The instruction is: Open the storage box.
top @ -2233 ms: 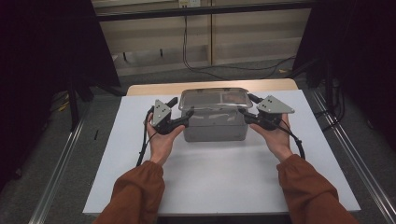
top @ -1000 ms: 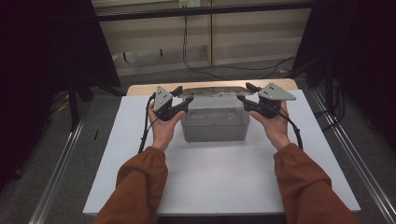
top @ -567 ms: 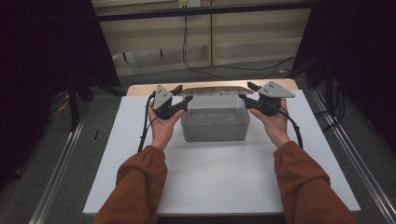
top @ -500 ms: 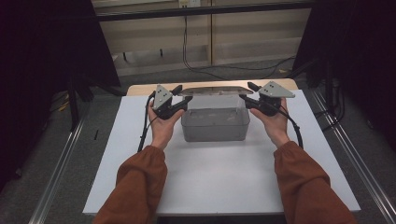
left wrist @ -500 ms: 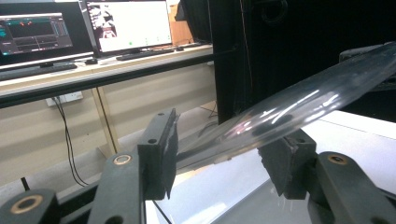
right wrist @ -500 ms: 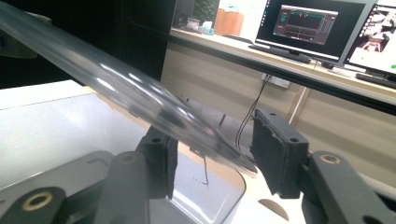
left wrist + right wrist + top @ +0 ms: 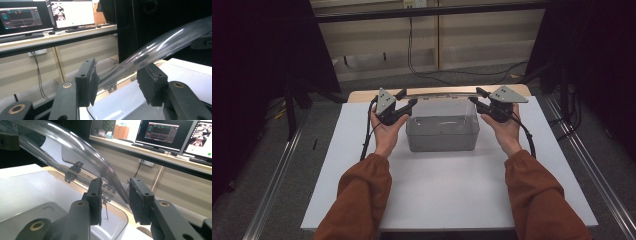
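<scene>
**Lid swung up off the box**

Two seconds ago the clear lid lay flat on the box, with a gripper at each end. Now the lid (image 7: 443, 92) stands raised on its back hinges, tilted up and away from the person, and the box (image 7: 443, 132) below it is open on top and looks empty.

The left gripper (image 7: 406, 100) has the lid's left edge between its jaws. In the left gripper view the lid (image 7: 160, 46) runs through the gap near the right pad, with room left at the other pad. The jaws have just been closing, but no firm clamp is seen.

The right gripper (image 7: 478, 97) has also just been closing. Its jaws (image 7: 113, 195) bracket the lid's right edge (image 7: 75, 150), which lies near or against the right-hand pad. Whether both pads press cannot be told.

Judged from this, the opening step is nearly done; what remains is to carry the lid fully back or let it rest.

The box sits at the far middle of a white board (image 7: 447, 190), laid on a wooden table (image 7: 362, 96). Around it are a grey floor, metal rails, dark curtains and a cable on a pale wall. The gripper views show a desk with lit monitors (image 7: 72, 13).
</scene>
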{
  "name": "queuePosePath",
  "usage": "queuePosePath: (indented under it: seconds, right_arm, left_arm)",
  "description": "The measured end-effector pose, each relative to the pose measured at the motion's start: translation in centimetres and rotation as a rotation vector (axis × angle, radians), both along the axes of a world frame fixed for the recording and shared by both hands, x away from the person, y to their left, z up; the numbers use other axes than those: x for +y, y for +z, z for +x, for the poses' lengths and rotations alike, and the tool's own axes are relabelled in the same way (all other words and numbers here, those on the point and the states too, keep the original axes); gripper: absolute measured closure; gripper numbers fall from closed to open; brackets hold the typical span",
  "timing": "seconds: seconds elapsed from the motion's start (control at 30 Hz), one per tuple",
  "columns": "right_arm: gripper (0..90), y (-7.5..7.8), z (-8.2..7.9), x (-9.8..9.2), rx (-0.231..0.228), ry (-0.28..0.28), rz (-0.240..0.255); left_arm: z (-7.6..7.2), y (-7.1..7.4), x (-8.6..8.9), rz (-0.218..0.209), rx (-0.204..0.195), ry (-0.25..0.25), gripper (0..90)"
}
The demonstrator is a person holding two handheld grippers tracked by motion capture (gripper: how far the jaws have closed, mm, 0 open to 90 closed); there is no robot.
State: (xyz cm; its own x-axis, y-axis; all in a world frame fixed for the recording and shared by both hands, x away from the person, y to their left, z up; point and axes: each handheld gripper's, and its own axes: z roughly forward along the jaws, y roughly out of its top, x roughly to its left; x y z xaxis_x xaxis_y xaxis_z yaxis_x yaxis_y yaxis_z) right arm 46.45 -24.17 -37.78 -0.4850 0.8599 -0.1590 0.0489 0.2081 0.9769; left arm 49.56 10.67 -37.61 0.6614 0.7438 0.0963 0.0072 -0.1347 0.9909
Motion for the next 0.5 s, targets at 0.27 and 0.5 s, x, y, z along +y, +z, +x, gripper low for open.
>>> queuePosePath:
  seconds: [0.27,0.5]
  right_arm:
    - [65.5,0.2,0.3,-0.1,-0.003,-0.007,0.013]
    - [67.2,0.6,0.8,-0.3,-0.012,-0.011,0.021]
  left_arm:
    - [0.8,0.0,0.1,0.013,0.002,0.010,50.5]
    - [1.5,0.3,0.0,0.025,-0.009,0.016,54.7]
